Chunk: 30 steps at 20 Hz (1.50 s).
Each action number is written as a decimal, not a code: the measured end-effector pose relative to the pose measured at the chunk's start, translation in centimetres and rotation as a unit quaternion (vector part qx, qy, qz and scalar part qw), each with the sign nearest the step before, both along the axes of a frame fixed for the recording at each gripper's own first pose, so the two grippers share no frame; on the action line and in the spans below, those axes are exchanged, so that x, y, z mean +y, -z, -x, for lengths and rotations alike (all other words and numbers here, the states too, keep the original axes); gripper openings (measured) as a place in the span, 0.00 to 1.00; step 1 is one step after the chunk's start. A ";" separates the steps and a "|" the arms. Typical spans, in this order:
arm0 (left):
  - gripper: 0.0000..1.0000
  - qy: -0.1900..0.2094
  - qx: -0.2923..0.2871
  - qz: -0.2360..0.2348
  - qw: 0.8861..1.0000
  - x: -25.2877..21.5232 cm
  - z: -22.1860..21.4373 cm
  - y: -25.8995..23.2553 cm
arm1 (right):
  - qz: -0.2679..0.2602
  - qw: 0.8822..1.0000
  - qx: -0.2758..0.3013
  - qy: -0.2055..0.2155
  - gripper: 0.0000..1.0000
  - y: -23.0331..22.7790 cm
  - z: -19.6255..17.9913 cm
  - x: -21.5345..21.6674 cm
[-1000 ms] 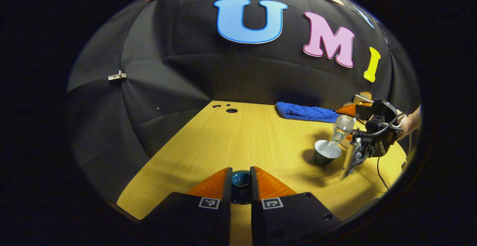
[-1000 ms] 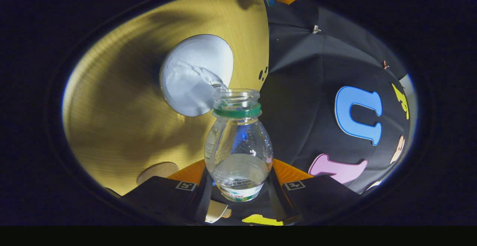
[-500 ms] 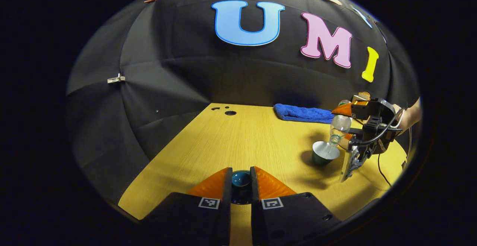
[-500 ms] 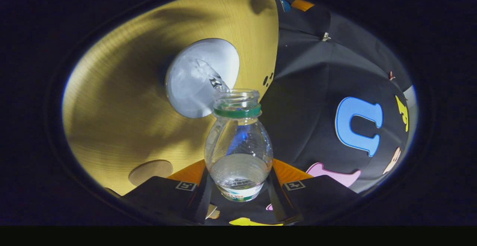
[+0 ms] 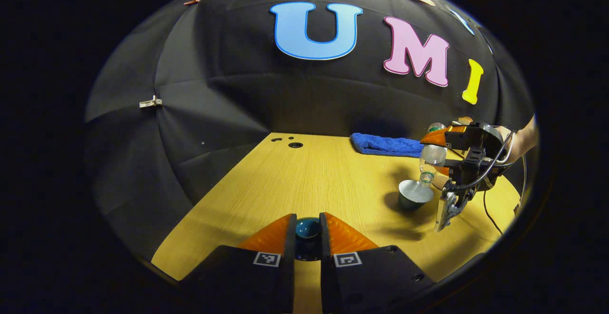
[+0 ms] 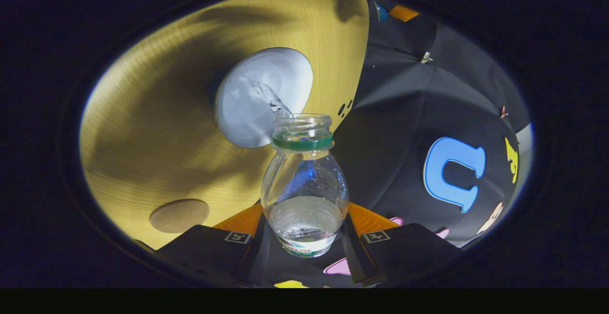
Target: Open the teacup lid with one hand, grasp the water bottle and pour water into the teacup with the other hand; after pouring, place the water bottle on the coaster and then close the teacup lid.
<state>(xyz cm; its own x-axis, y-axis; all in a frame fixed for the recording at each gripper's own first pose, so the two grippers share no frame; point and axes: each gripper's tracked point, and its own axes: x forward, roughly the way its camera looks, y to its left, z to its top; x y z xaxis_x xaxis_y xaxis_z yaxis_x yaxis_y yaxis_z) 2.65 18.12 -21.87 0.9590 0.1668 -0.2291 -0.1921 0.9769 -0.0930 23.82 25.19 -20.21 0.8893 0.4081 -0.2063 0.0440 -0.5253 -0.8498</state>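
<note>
The bottle is clamped at its lower body between the fingers of the right tool and is tipped neck-down, its long axis slanting toward the open cup; a thin stream is seen falling from the mouth into the cup. The coaster lies on the bench near the cup, on the right tool's side, with bare wood between, so nothing appears to stand in the way of setting the bottle there. The lid is gripped by its knob in the left tool, held near the bench's front edge, well apart from the cup. A blue cloth lies at the far edge.
</note>
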 end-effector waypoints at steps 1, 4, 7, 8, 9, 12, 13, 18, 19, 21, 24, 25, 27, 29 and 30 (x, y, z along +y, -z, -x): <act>0.22 0.000 -0.001 0.000 1.000 0.0 -0.1 -0.1 | 0.004 1.000 -0.002 -0.004 0.70 -0.1 0.0 0.2; 0.26 -0.001 -0.003 -0.002 1.000 -0.2 0.0 -0.2 | 0.014 1.000 -0.007 -0.010 0.69 -0.3 -0.3 0.4; 0.26 -0.003 -0.004 -0.001 1.000 -0.1 0.1 -0.4 | 0.031 0.999 -0.010 -0.022 0.70 -0.5 -0.5 0.9; 0.26 -0.002 -0.004 -0.001 1.000 -0.1 0.0 -0.4 | 0.040 0.999 -0.010 -0.027 0.70 -0.4 -0.2 1.0; 0.26 -0.003 -0.006 -0.001 1.000 -0.1 0.0 -0.5 | 0.050 0.998 -0.011 -0.034 0.70 -0.4 -0.1 1.0; 0.26 -0.001 -0.006 -0.004 1.000 -0.4 -0.1 -0.6 | 0.072 0.996 -0.011 -0.052 0.70 -0.3 -0.1 1.6; 0.26 0.000 -0.007 -0.006 1.000 -0.4 -0.1 -0.7 | 0.077 0.996 -0.014 -0.054 0.70 -0.4 -0.1 1.7; 0.26 -0.001 -0.008 -0.008 1.000 -0.6 0.1 -0.9 | 0.075 0.996 -0.008 -0.040 0.70 -0.4 -0.4 1.2; 0.26 -0.002 -0.008 -0.008 1.000 -0.6 0.2 -1.1 | 0.071 0.997 -0.004 -0.035 0.70 -0.5 -0.3 0.9; 0.23 -0.003 -0.009 -0.008 1.000 -0.6 0.2 -1.4 | 0.056 0.998 0.006 -0.019 0.69 -0.8 -0.1 0.0; 0.26 -0.003 -0.012 -0.007 1.000 -0.7 0.4 -2.0 | 0.008 0.999 0.037 0.025 0.70 -1.2 0.1 -1.0; 0.26 -0.003 -0.013 -0.007 1.000 -0.8 0.4 -2.5 | -0.020 0.997 0.059 0.051 0.70 -1.1 0.1 -1.4; 0.23 -0.001 -0.016 -0.011 1.000 -1.0 0.4 -3.4 | -0.091 0.985 0.102 0.106 0.70 -1.4 0.5 -2.6; 0.26 0.003 -0.018 -0.011 1.000 -1.5 0.5 -4.5 | -0.169 0.963 0.139 0.156 0.70 -2.3 0.2 -3.2; 0.23 0.005 -0.020 -0.009 1.000 -1.7 0.6 -5.0 | -0.209 0.949 0.156 0.179 0.70 -2.8 0.1 -3.5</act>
